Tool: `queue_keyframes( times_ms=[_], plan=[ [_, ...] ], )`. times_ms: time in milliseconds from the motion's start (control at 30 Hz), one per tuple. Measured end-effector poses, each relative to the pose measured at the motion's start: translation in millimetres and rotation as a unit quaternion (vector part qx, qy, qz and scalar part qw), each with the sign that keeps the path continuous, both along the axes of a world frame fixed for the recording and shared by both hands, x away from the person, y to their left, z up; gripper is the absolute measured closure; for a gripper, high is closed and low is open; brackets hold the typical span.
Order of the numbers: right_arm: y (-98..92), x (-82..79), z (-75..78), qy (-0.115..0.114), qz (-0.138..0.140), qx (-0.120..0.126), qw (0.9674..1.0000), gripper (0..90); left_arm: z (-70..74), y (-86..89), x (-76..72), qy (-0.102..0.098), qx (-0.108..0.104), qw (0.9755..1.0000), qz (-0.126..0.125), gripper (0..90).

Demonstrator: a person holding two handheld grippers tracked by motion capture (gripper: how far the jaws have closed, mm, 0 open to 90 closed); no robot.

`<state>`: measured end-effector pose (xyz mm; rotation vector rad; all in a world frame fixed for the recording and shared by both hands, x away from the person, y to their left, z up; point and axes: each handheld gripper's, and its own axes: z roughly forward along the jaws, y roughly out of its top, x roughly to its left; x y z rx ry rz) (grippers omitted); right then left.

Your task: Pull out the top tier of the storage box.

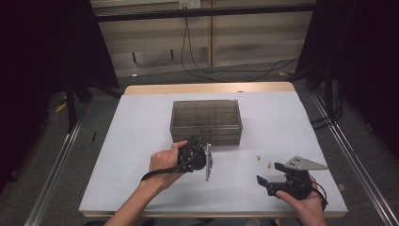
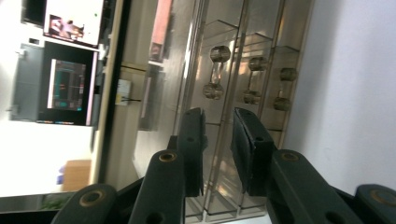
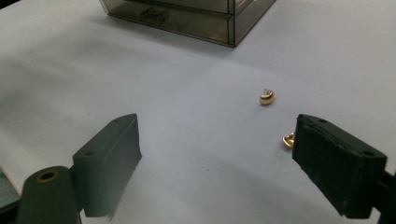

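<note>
Two small gold pieces (image 3: 267, 97) are lying near the smoky drawer box (image 1: 206, 120), so the right gripper (image 3: 217, 163) is waiting wide open, while the left gripper (image 2: 218, 144) (jaws narrowed, gripping nothing) is reaching for a drawer.

L gripper (image 1: 196, 141) is rolled on its side, grey plate facing right, held from the left by the L hand (image 1: 164, 162), forearm coming in from bottom centre. Jaws narrow w/ a gap between, nothing pressed. R gripper (image 1: 272, 172) sits low near the front edge in the R hand (image 1: 301, 200), jaws spread wide, pointing left.
</note>
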<state>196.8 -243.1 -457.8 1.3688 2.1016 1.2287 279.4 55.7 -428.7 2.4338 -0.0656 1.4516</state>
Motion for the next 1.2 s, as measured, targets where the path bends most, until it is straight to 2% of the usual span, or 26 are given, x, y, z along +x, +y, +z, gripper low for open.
queue_keyframes(
  times_ms=[33, 100, 133, 167, 233, 267, 433, 533, 567, 633, 700, 733, 767, 1200],
  plan=[
    [0.4, -0.2, 0.0, 0.0, 0.0, -0.001, 1.0, 15.0, 0.0, 0.0, 0.0, 0.0, 0.0, 1.0, 0.0, 74.8],
    [1.0, -0.3, 0.1, 0.0, 0.001, -0.002, 1.0, 15.0, -4.8, -3.8, -1.5, -0.018, 0.017, 0.9997, -0.001, 75.3],
    [1.2, -0.3, 0.1, 0.001, 0.001, -0.002, 1.0, 15.0, -7.1, -5.0, -2.0, -0.022, 0.017, 0.9996, -0.001, 75.3],
    [1.3, -0.3, 0.1, 0.001, 0.002, -0.002, 1.0, 15.0, -7.2, -6.3, -2.5, -0.038, 0.03, 0.9988, 0.0, 75.1],
    [1.3, -0.3, 0.1, 0.001, 0.002, -0.002, 1.0, 15.0, -9.6, -8.0, -2.9, -0.034, 0.025, 0.9991, 0.008, 75.1],
    [1.3, -0.3, 0.1, 0.001, 0.002, -0.002, 1.0, 15.0, -9.1, -9.6, -2.0, -0.044, 0.033, 0.9985, 0.006, 75.2],
    [1.4, 0.1, -0.2, 0.002, 0.005, -0.002, 1.0, 15.0, -11.3, -13.8, 0.3, -0.043, 0.029, 0.9986, 0.01, 76.3],
    [1.7, 0.0, -0.1, 0.002, 0.006, -0.003, 1.0, 15.0, -11.2, -16.1, 1.4, -0.044, 0.038, 0.9982, 0.012, 76.7],
    [1.6, -0.1, -0.1, 0.002, 0.006, -0.003, 1.0, 15.0, -12.1, -16.5, 2.3, -0.034, 0.031, 0.9987, 0.019, 76.3],
    [1.6, 0.0, -0.1, 0.003, 0.006, -0.002, 1.0, 15.0, -13.2, -17.0, 4.7, -0.037, 0.033, 0.9985, 0.021, 75.2],
    [1.5, 0.1, -0.1, 0.005, 0.006, -0.002, 1.0, 15.1, -15.0, -17.3, 6.7, -0.036, 0.025, 0.9988, 0.019, 74.9],
    [1.5, 0.1, -0.1, 0.005, 0.006, -0.002, 1.0, 15.1, -15.4, -17.6, 7.8, -0.034, 0.031, 0.9987, 0.021, 74.9],
    [1.3, 0.3, -0.2, 0.005, 0.007, -0.001, 1.0, 15.1, -16.7, -18.3, 8.4, -0.041, 0.032, 0.9984, 0.023, 74.8],
    [1.4, 0.2, -0.1, 0.006, 0.008, 0.0, 0.9999, 15.3, -22.3, -24.0, 15.2, -0.044, 0.038, 0.9978, 0.034, 73.6]
  ],
)
